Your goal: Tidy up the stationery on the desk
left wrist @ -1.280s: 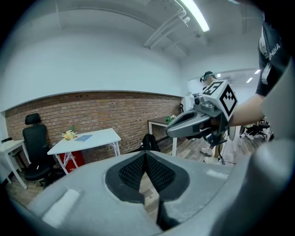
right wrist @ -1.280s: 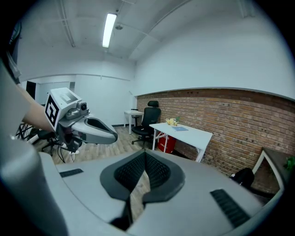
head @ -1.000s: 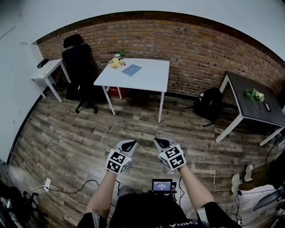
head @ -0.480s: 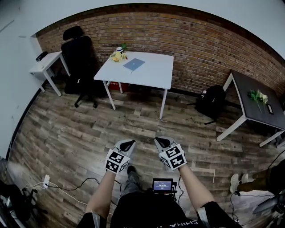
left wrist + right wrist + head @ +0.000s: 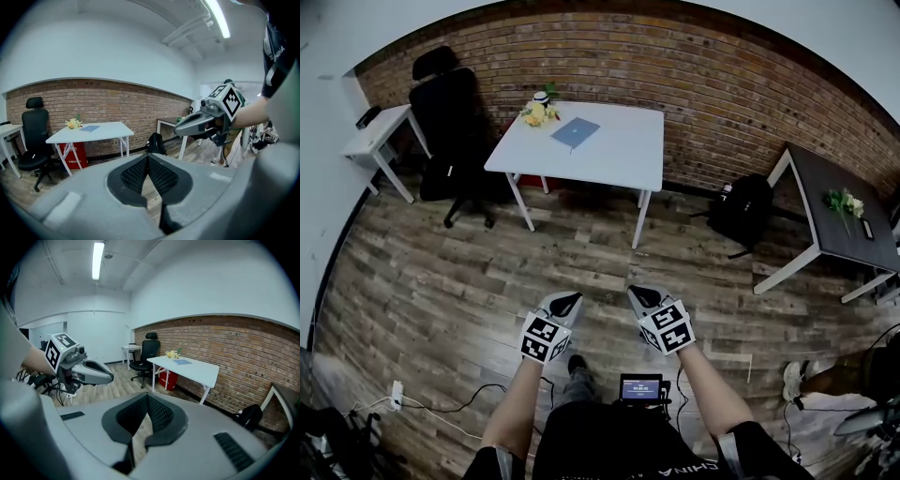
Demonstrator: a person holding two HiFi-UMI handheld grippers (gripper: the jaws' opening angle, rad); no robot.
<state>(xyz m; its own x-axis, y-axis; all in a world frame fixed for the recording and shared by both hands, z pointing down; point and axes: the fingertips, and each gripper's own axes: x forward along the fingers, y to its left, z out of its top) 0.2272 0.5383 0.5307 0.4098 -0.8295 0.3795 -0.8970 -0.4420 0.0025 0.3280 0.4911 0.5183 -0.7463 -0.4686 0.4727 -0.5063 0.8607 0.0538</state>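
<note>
A flat blue rectangular notebook (image 5: 576, 131) lies on the white square-topped table (image 5: 623, 159) at the upper centre of the frame. Beside it is a small yellow flower bunch (image 5: 534, 113), too small to make out further. Well apart, low in the frame, the left gripper (image 5: 571, 301) and right gripper (image 5: 636, 295) hover over the wooden plank floor (image 5: 441, 272). Each has its jaws pressed together and grips nothing.

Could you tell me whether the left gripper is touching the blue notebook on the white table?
Apart. The head view shows a wide stretch of wooden floor between the left gripper and the blue notebook lying on the white table.
</note>
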